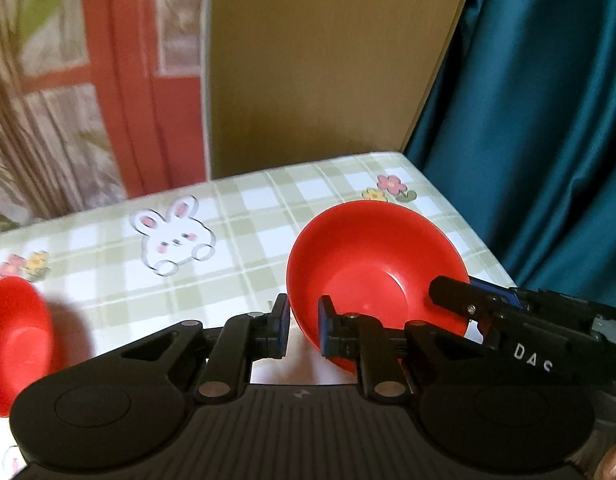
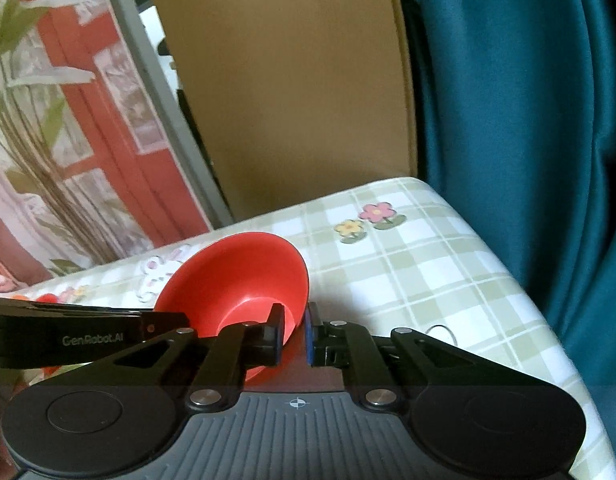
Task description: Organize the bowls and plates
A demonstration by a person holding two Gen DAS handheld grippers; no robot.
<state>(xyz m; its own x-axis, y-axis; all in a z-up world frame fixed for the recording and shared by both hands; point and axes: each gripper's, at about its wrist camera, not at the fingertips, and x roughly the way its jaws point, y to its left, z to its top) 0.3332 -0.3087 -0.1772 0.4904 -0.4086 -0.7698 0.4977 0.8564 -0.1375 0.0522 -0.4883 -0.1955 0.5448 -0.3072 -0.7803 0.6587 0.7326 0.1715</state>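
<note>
From the left wrist view, the left gripper (image 1: 304, 330) has its jaws clenched on the near wall of a red bowl (image 1: 371, 264), one pad outside the rim and one inside. The bowl is tilted toward the camera above the checked table (image 1: 236, 216), near its right edge; whether its underside touches the cloth cannot be told. The right gripper (image 1: 459, 300) reaches in from the right and meets the bowl's opposite rim. A second red bowl (image 1: 16, 340), blurred, sits at the far left of the table. The gripper points forward and a little down, low to the surface.

From the right wrist view, the right gripper (image 2: 296, 338) grips the same red bowl (image 2: 240, 276) at its near right rim, jaws pinched on the thin wall. The left gripper (image 2: 164, 324) enters from the left and meets the rim there. This gripper is also low and angled slightly down.

The bowl looks like light, stiff, smooth plastic: easy to carry, probably slippery, unlikely to break. The thin rim wall is the sensible place to hold.
</note>
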